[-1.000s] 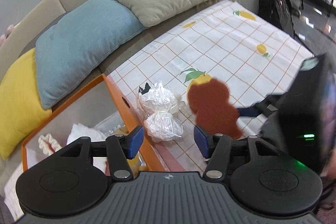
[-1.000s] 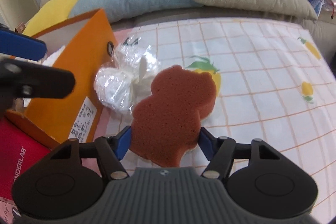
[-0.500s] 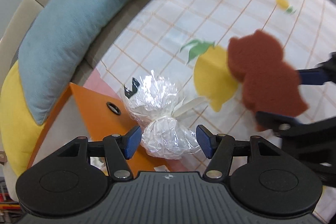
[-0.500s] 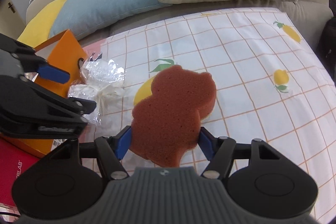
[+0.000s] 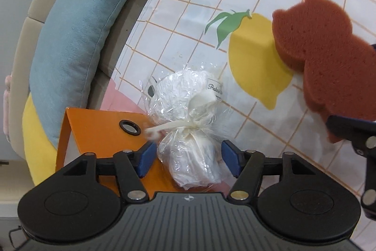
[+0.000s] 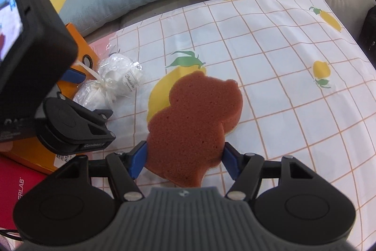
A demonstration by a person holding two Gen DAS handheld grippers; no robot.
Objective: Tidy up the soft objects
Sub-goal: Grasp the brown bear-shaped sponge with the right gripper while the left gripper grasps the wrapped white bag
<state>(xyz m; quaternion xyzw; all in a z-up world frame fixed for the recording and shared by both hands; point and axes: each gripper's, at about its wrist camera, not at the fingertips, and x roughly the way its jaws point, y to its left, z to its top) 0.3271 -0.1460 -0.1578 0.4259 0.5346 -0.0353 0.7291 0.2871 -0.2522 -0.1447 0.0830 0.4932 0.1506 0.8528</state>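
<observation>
Holding the brown sponge (image 6: 195,124) in our right gripper (image 6: 184,158), we straddle the wrapped white bundle (image 5: 188,128) beside the orange box (image 5: 98,131) with our left gripper (image 5: 188,158) open; neither is boxed yet.

My left gripper (image 5: 188,158) and right gripper (image 6: 184,160) look alike: black linkage arms, blue pads (image 5: 146,158), silver screws (image 5: 237,194), a ribbed grey body (image 6: 183,222) and two round black discs (image 5: 65,202).
</observation>
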